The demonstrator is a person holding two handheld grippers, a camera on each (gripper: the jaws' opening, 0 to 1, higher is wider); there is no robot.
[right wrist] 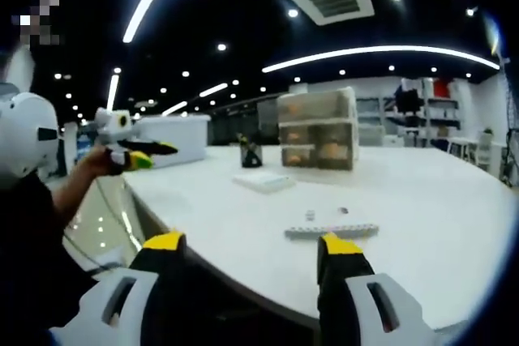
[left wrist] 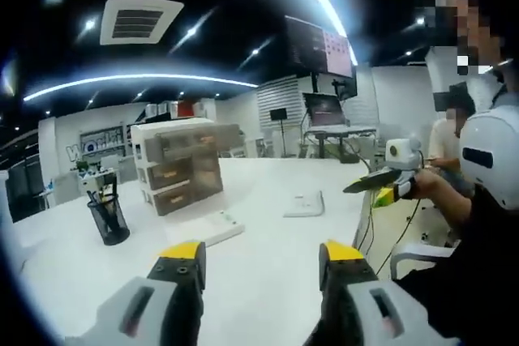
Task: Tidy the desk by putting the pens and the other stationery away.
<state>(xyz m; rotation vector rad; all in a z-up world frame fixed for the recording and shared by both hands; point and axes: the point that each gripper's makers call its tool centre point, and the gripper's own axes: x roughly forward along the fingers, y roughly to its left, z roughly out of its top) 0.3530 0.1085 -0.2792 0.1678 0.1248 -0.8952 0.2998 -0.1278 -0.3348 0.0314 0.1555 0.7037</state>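
Table: white, wide; carries every item listed below.
Drawer unit: stands at the far side, drawers shut. Risk: an item cannot go in until a drawer is pulled; a one-sided pull may slide the unit.
Pen cup: black mesh, upright, pens inside, just beside the drawer unit. Risk: light and tall; a side contact may tip it.
Ruler: flat, near the table edge, two small bits just beyond it. Risk: thin and flat; jaws may skid over it or push it off the edge.
Left hand-held gripper: jaws wide apart, holding nothing, above the table.
Right hand-held gripper: jaws wide apart, holding nothing, near the ruler, apart from it.
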